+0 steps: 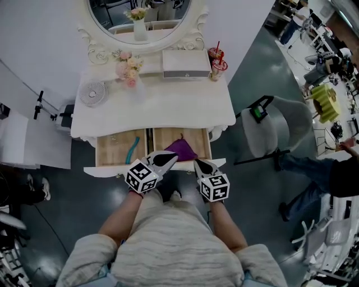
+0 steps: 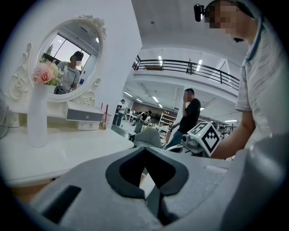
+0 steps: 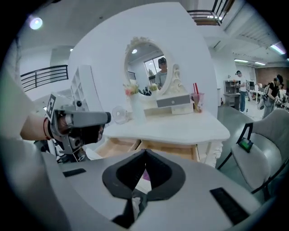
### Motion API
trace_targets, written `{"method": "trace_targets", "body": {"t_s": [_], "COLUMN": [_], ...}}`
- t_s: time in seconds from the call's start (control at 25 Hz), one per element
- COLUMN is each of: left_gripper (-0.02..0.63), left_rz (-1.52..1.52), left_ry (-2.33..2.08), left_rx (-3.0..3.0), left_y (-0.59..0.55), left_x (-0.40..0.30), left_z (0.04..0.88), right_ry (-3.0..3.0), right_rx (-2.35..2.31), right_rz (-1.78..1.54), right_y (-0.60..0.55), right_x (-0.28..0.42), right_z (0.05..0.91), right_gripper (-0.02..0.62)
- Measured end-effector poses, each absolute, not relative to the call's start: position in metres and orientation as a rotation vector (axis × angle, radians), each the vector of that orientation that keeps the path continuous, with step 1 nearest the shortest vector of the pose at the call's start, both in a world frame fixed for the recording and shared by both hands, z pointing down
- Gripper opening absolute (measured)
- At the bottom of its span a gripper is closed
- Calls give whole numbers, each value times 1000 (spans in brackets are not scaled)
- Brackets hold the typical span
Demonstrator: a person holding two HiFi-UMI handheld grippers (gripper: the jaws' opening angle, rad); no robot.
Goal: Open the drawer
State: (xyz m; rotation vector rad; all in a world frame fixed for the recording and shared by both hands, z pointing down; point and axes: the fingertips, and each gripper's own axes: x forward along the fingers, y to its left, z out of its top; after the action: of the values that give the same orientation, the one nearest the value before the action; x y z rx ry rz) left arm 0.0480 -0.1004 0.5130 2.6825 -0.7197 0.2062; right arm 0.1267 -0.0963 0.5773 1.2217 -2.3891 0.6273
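The white vanity table (image 1: 168, 106) has two wooden drawers pulled out side by side under its top. The left drawer (image 1: 115, 150) holds a teal item (image 1: 133, 148). In the right drawer (image 1: 166, 138) lies a purple cloth (image 1: 180, 149). Both grippers hover just in front of the drawers' white front edge (image 1: 106, 170). My left gripper (image 1: 173, 156) is shut and holds nothing, its tips together in the left gripper view (image 2: 144, 149). My right gripper (image 1: 196, 162) is also shut and holds nothing; the right gripper view (image 3: 145, 151) looks over the open drawers (image 3: 174, 151).
On the tabletop stand an oval mirror (image 1: 140, 14), a flower vase (image 1: 130, 70), a small round fan (image 1: 92, 92), a small white drawer box (image 1: 186, 63) and two cups with straws (image 1: 216, 61). A grey chair (image 1: 280, 126) stands to the right, with a person's legs (image 1: 308, 168) beyond it.
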Motion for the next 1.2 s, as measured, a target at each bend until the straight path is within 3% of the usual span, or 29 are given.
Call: {"method": "trace_targets", "body": {"t_s": [0.44, 1.2], "left_gripper": [12, 12], "left_rz": [194, 176], "left_ry": [-709, -696], "left_rx": [2749, 2798], "left_y": [-95, -92], "left_x": [48, 56], "left_z": [484, 467], "right_ry": [-2580, -2702], "right_rx": [1242, 1177], "right_rz": [442, 438], "right_y": [-96, -92], "right_x": [118, 110], "right_z": [506, 475], "right_gripper": [9, 9]}}
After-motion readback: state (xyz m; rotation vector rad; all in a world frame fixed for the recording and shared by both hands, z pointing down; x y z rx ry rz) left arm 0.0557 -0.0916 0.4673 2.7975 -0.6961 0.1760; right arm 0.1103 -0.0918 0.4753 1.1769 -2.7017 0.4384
